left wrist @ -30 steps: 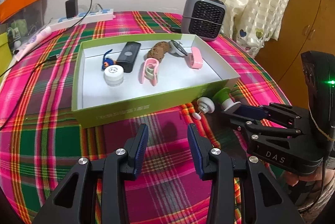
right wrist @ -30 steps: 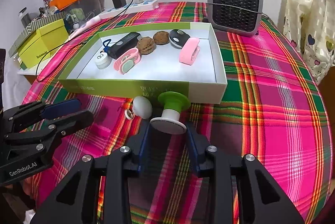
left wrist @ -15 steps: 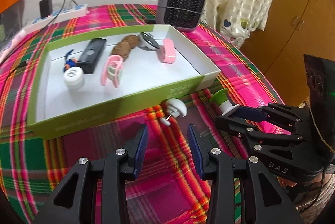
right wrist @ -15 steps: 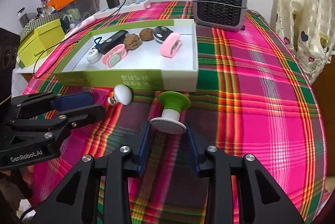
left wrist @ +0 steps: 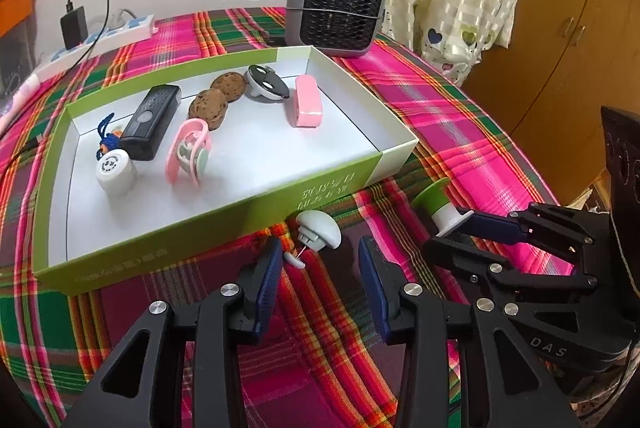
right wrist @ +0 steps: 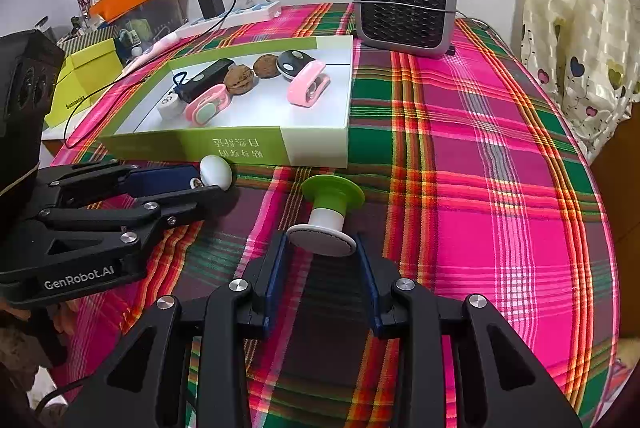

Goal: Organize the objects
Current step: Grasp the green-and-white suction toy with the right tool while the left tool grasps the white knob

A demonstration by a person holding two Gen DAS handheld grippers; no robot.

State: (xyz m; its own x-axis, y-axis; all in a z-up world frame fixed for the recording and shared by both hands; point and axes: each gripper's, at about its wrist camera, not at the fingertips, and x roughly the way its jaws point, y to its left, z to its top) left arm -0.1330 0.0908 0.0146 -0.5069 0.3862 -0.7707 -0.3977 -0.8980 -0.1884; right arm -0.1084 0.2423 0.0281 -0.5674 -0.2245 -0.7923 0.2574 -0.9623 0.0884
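Already most of the sorting looks done: the green box (left wrist: 224, 216), filling the middle left of the left wrist frame, holds a black remote (left wrist: 151, 122), two cookies (left wrist: 218, 96), two pink clips (left wrist: 188, 152), a white cap (left wrist: 114, 170) and a round black fob (left wrist: 266, 84). Two pieces remain on the plaid cloth just below its front wall. At lower centre, the left gripper (left wrist: 318, 260) is spread wide around the white knob (left wrist: 320, 234), not gripping it. In the right wrist frame, the right gripper (right wrist: 322, 248) seems clenched on the green-topped stopper (right wrist: 328, 212), low centre.
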